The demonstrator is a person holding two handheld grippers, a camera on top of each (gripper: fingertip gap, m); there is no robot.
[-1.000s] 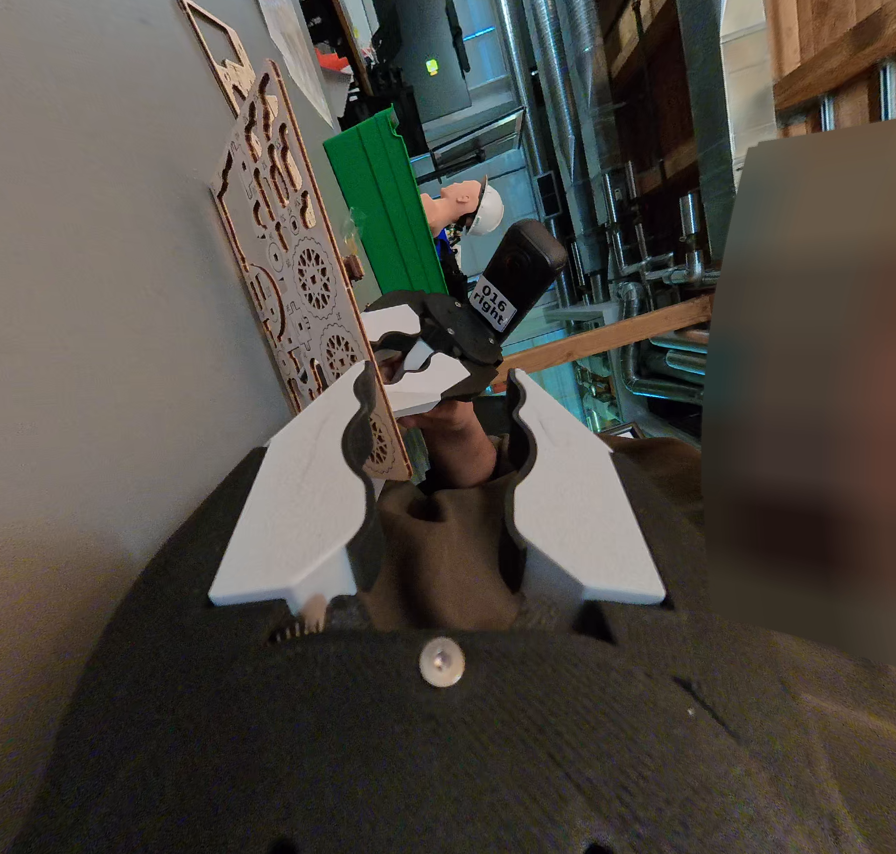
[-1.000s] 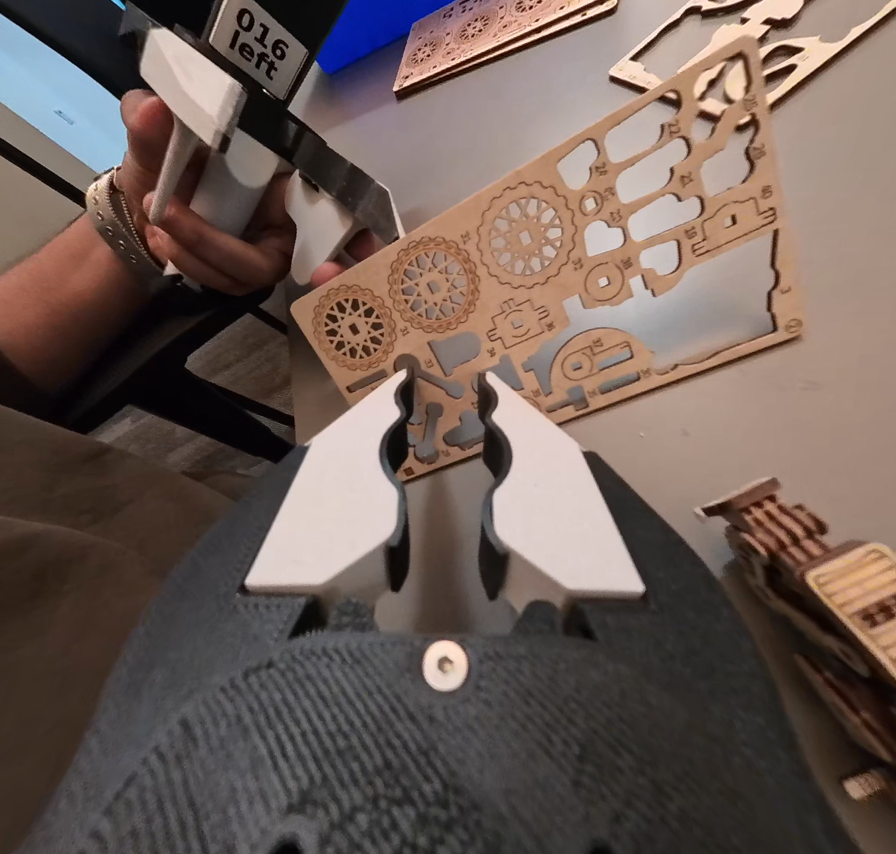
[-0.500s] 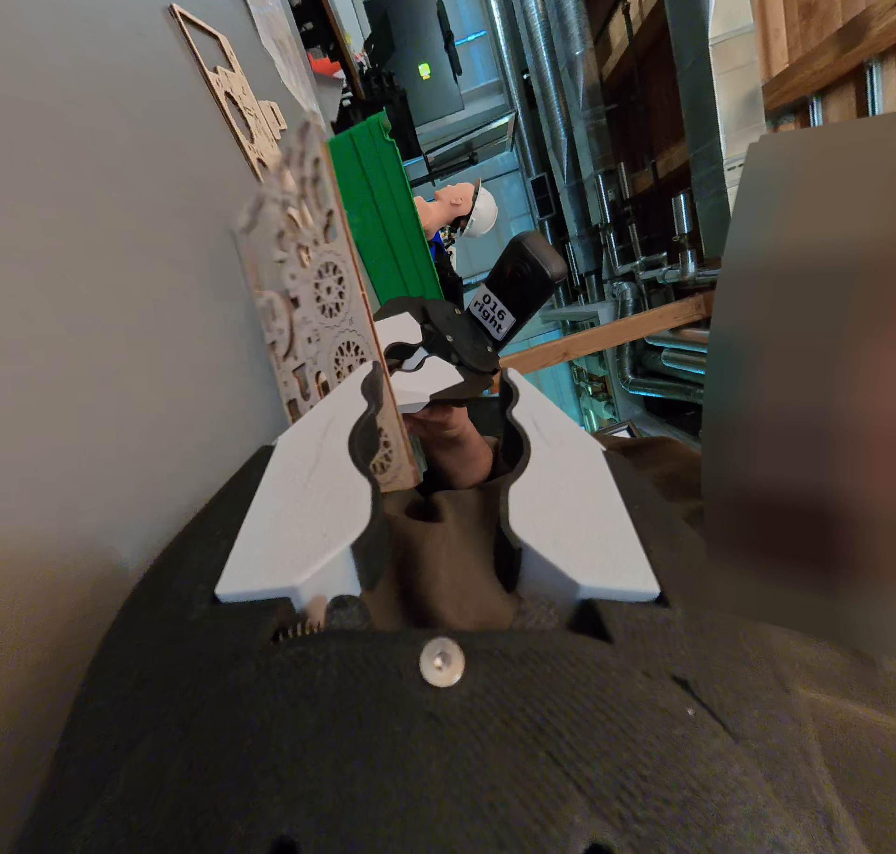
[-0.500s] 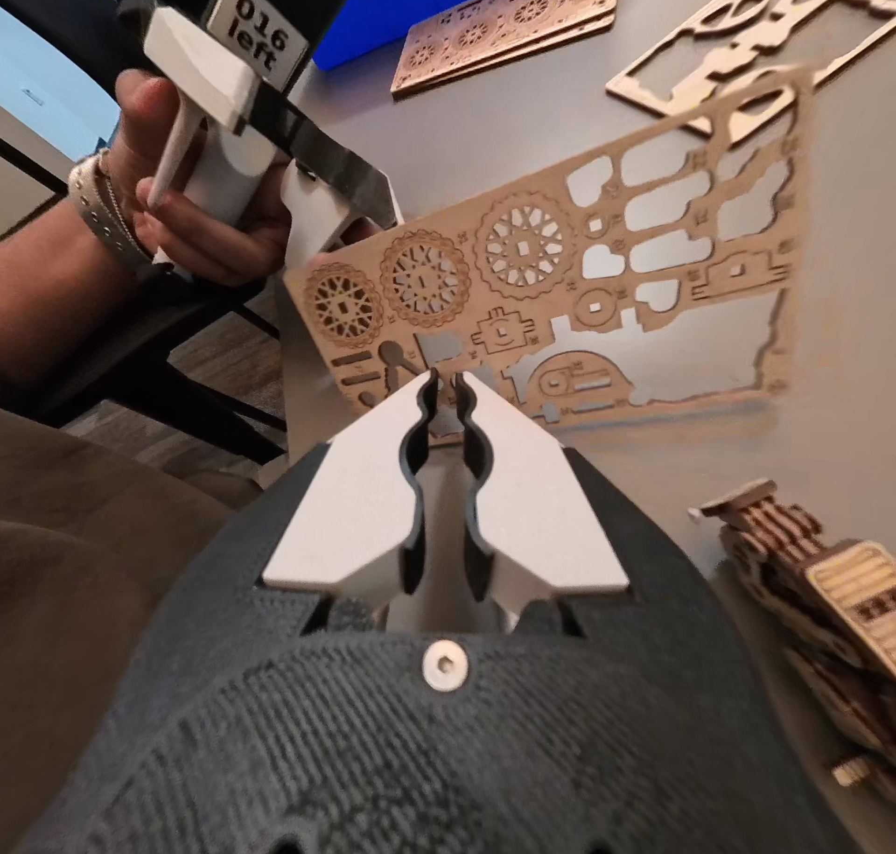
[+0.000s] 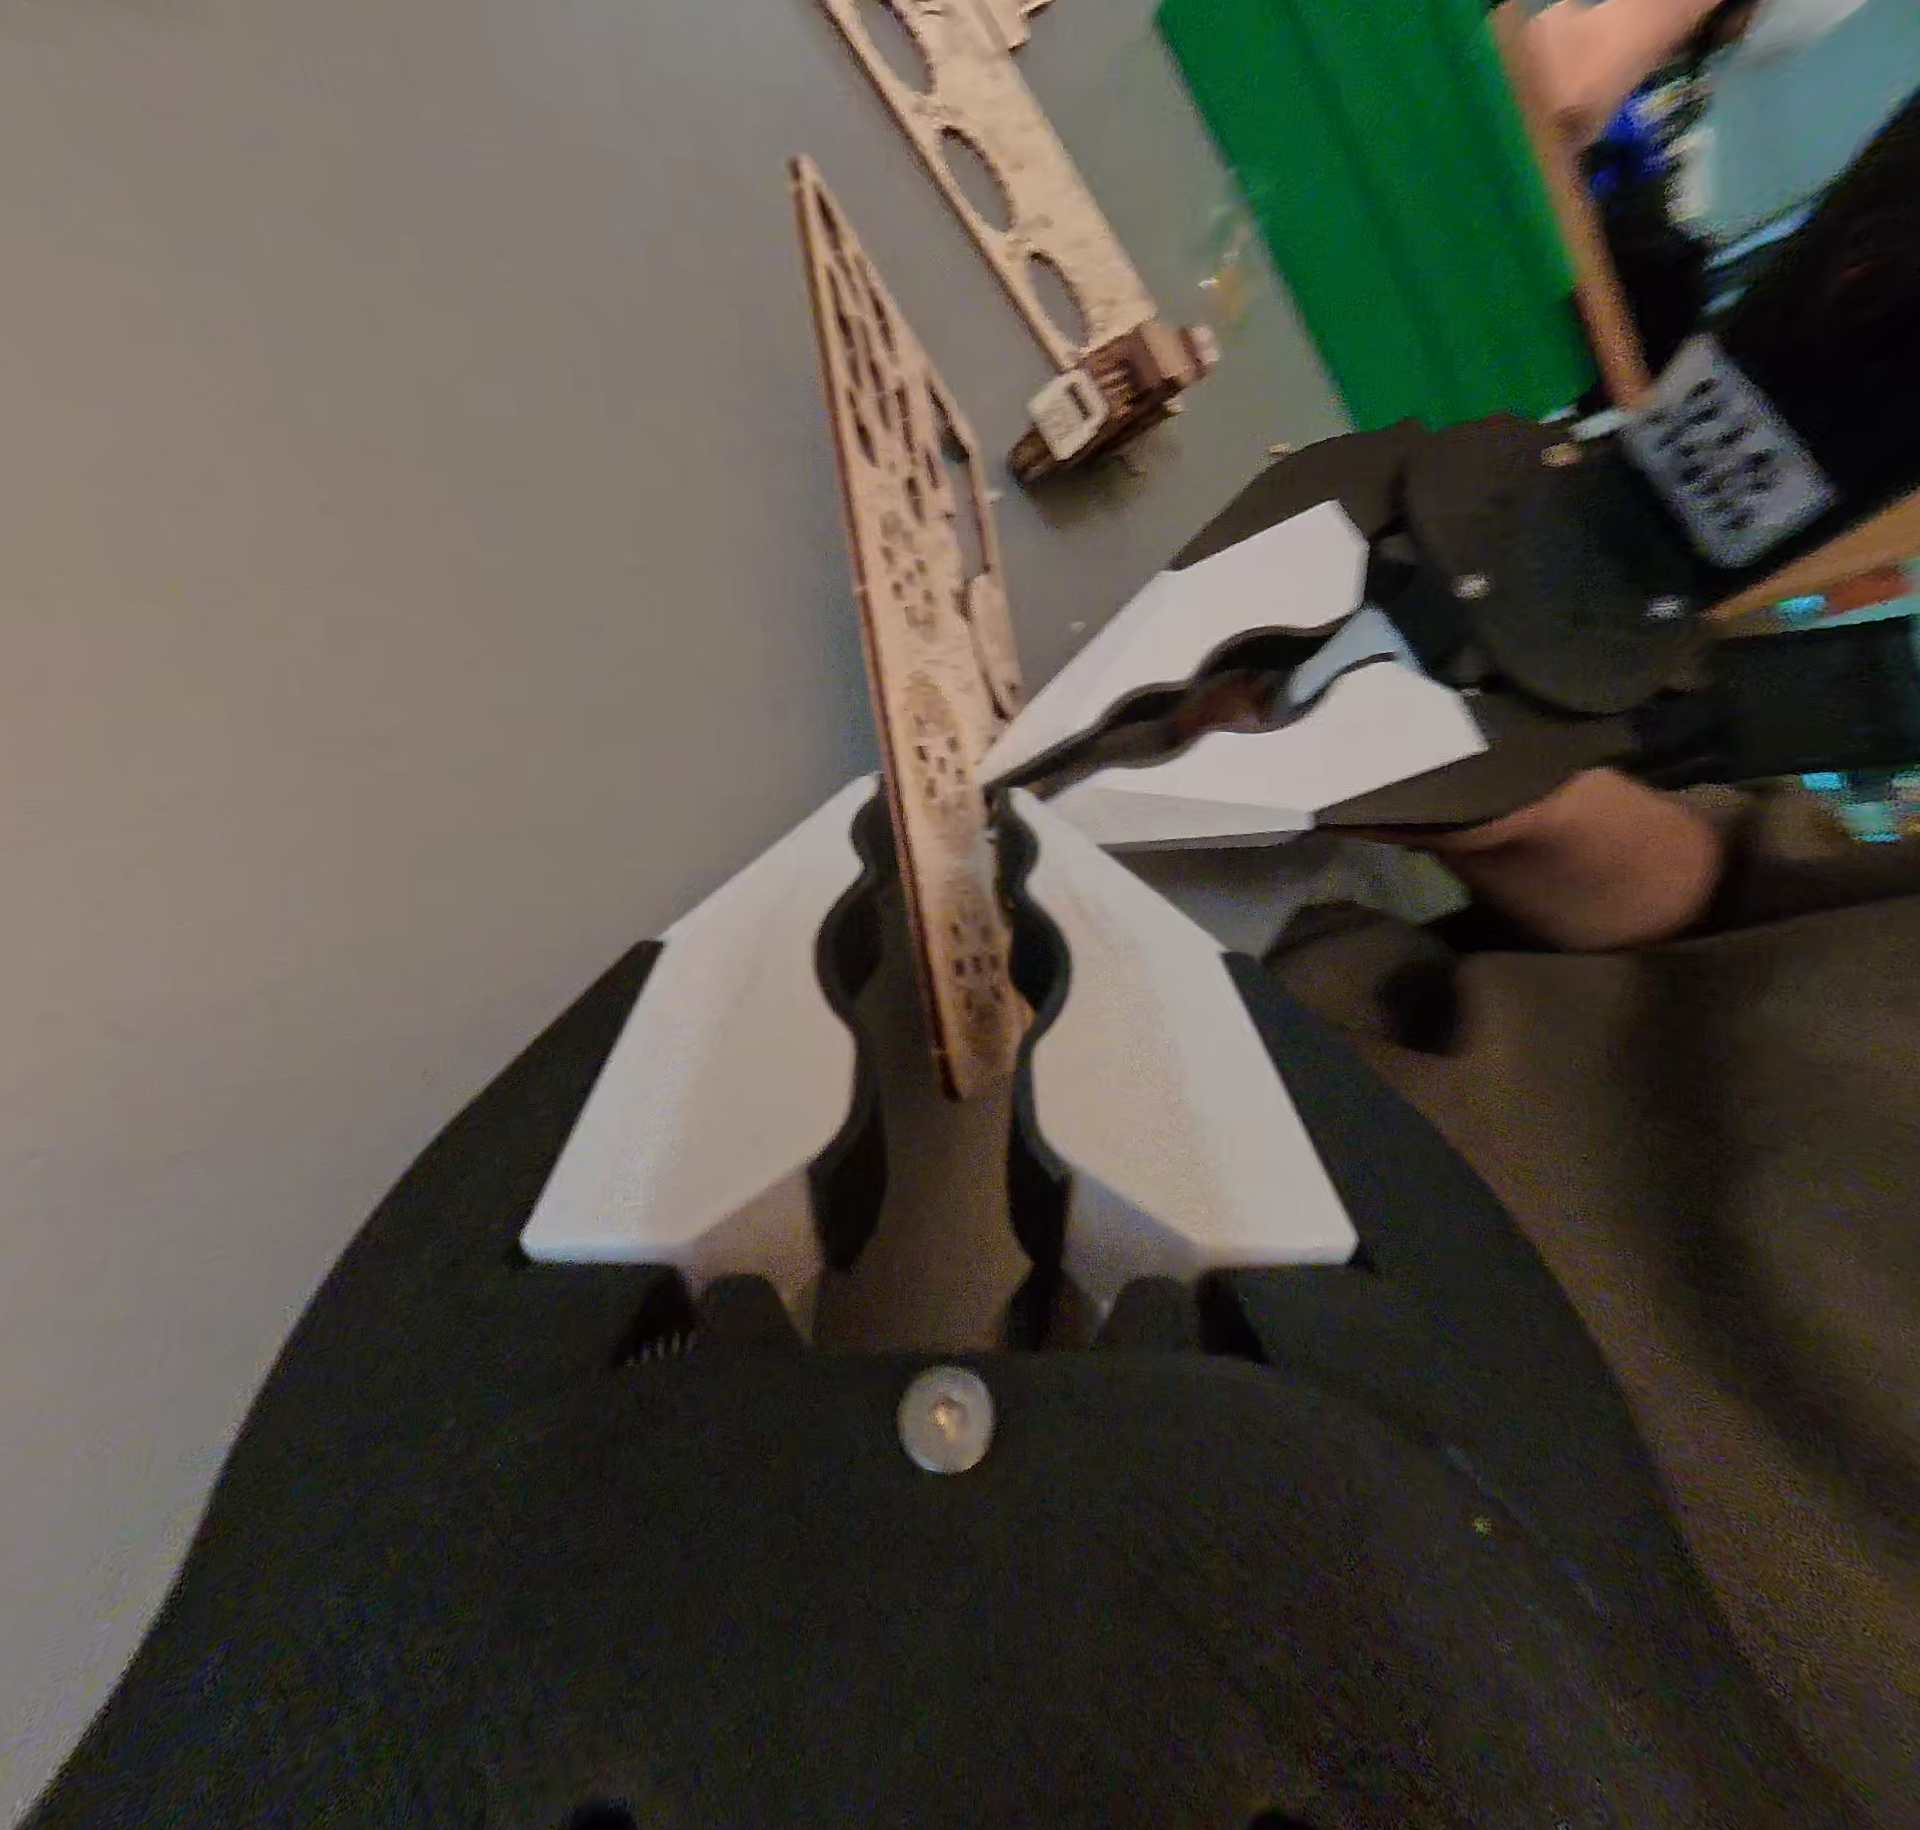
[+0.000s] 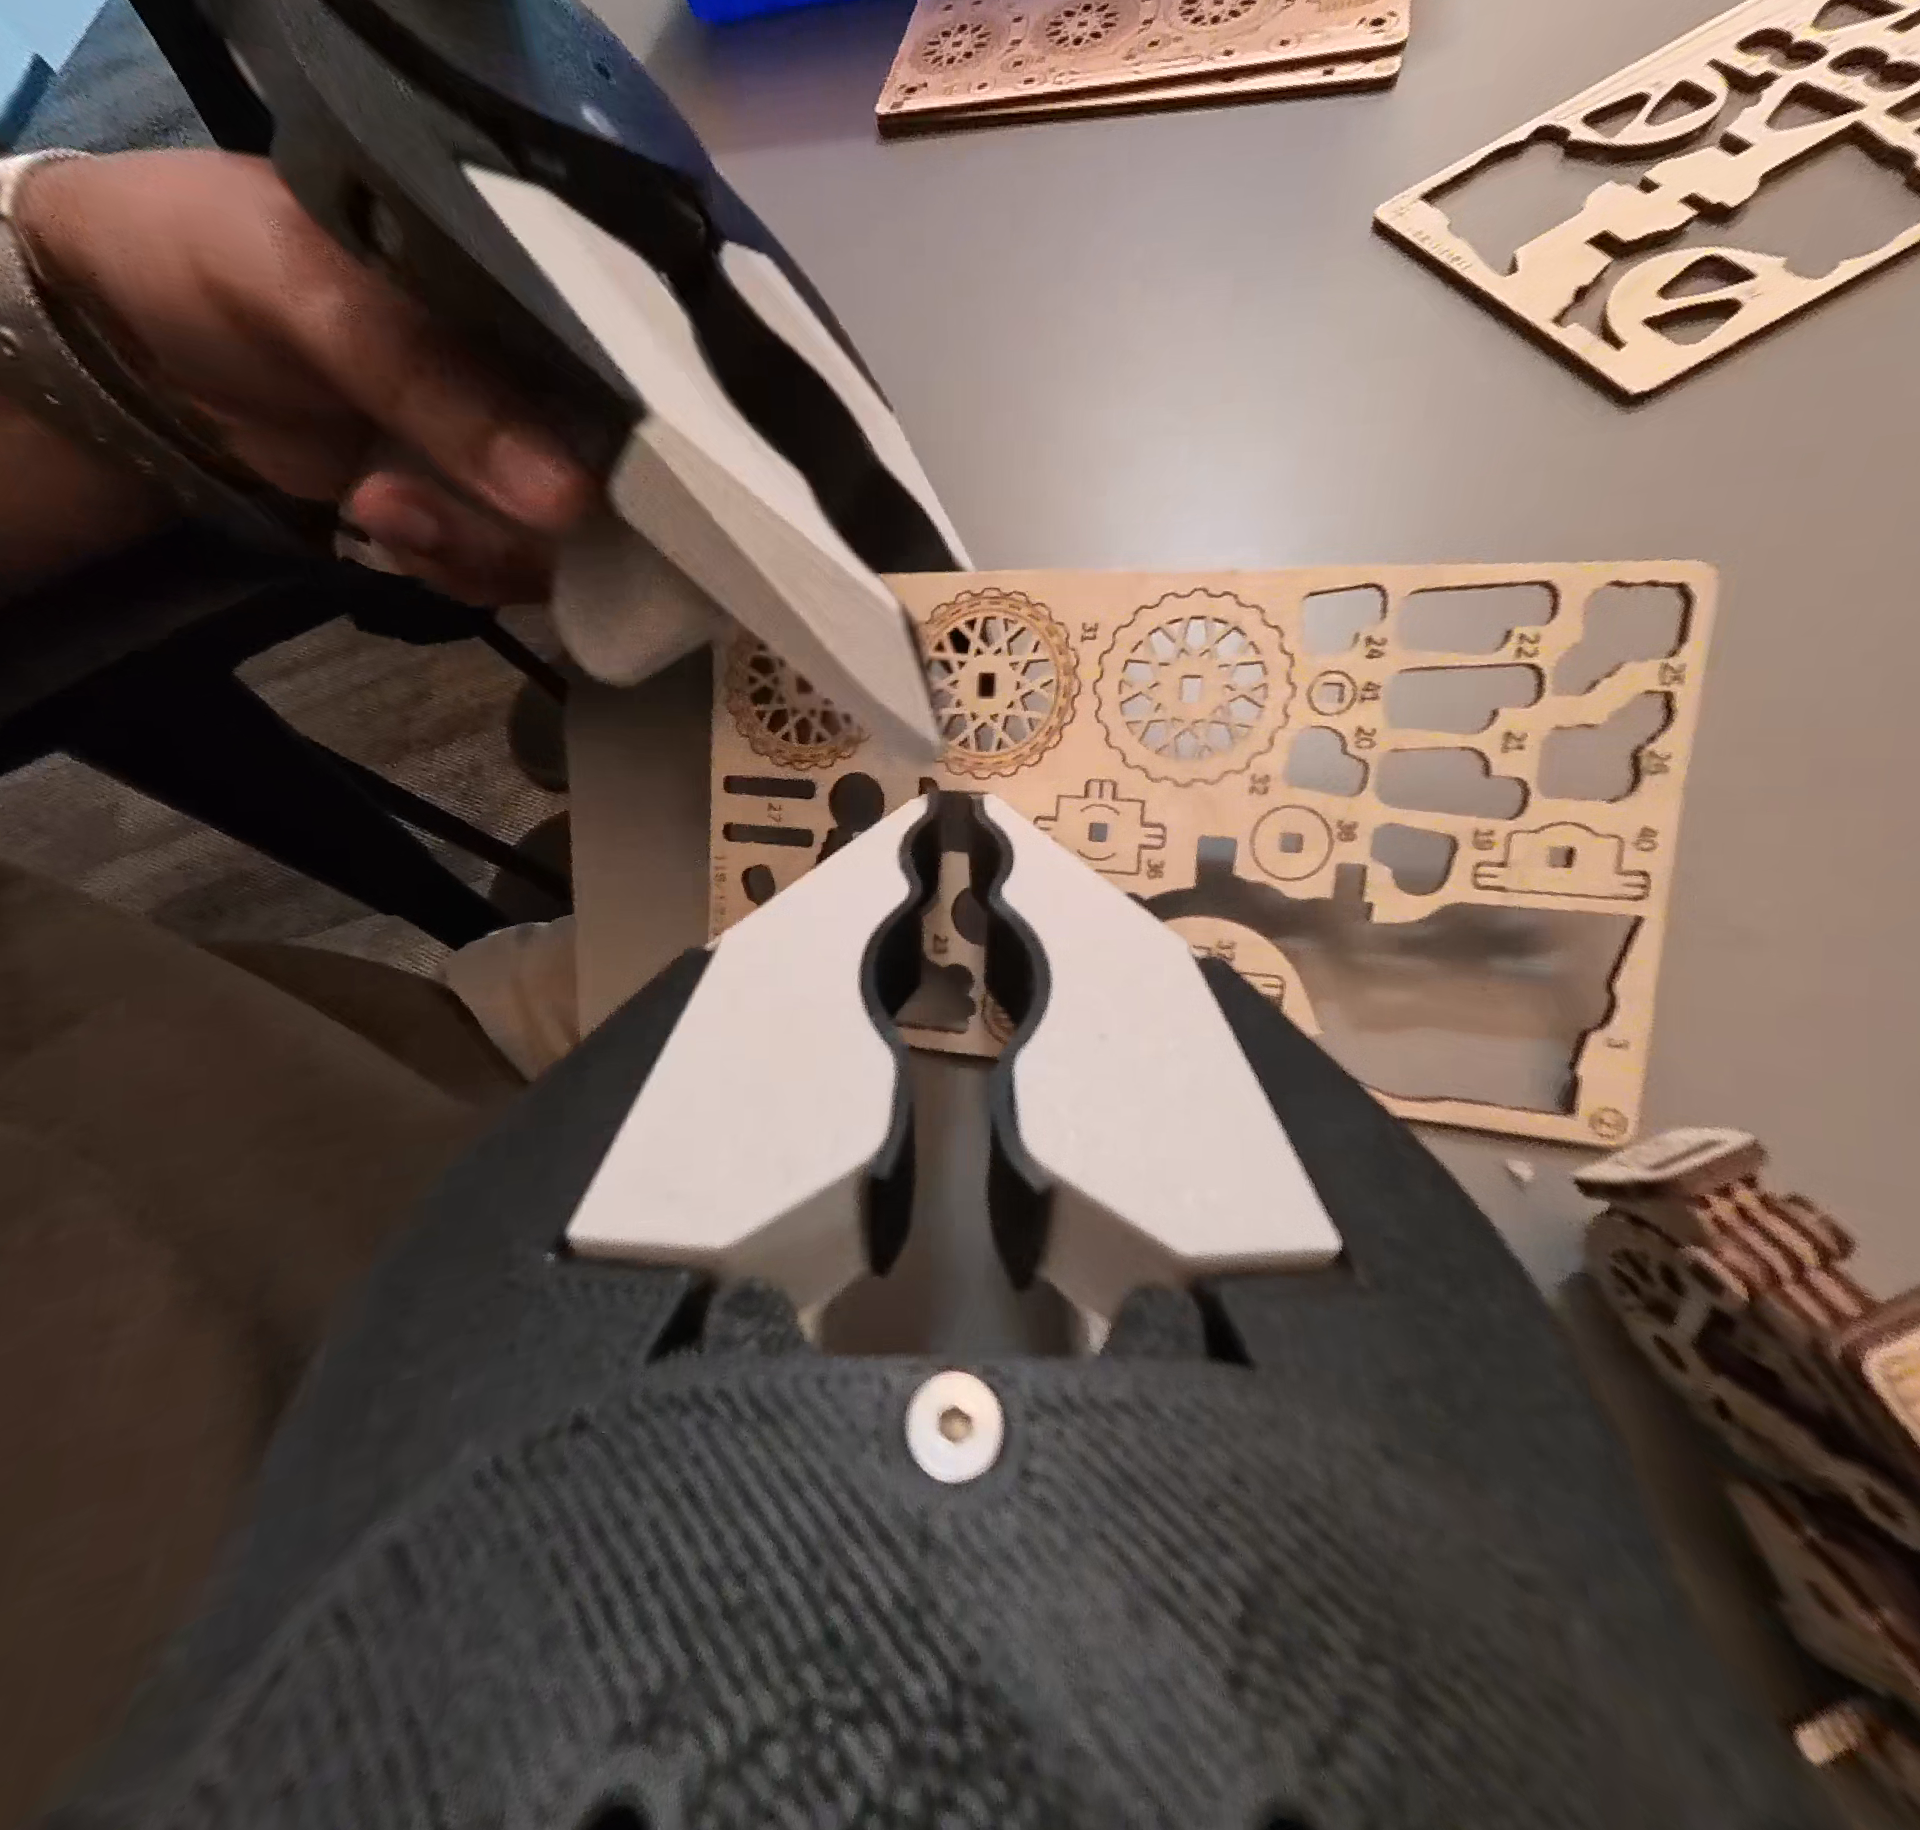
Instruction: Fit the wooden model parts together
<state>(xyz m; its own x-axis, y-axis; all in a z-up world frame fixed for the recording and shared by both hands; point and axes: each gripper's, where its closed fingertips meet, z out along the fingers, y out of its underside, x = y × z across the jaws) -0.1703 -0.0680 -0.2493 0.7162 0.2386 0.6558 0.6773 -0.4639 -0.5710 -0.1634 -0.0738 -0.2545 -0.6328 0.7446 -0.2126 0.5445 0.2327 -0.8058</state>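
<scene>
A matte grey table [image 6: 1195,346] fills most of both views. Beyond its near-left edge lies mottled grey carpet [image 6: 343,679], with dark chair legs [image 6: 208,731] over it.

two grippers, left [image 5: 940,804] and right [image 6: 956,804]; one held parts sheet [image 6: 1351,793]; one sheet stack [image 6: 1143,14]; one emptied frame [image 6: 1662,201]; one assembled model [image 6: 1766,1365]; one green bin [image 5: 1371,170].

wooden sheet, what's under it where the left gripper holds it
The wooden sheet is lifted on edge by the left gripper. Grey table shows through its cut-outs. The sheet's corner is hidden behind the gripper's finger.
</scene>
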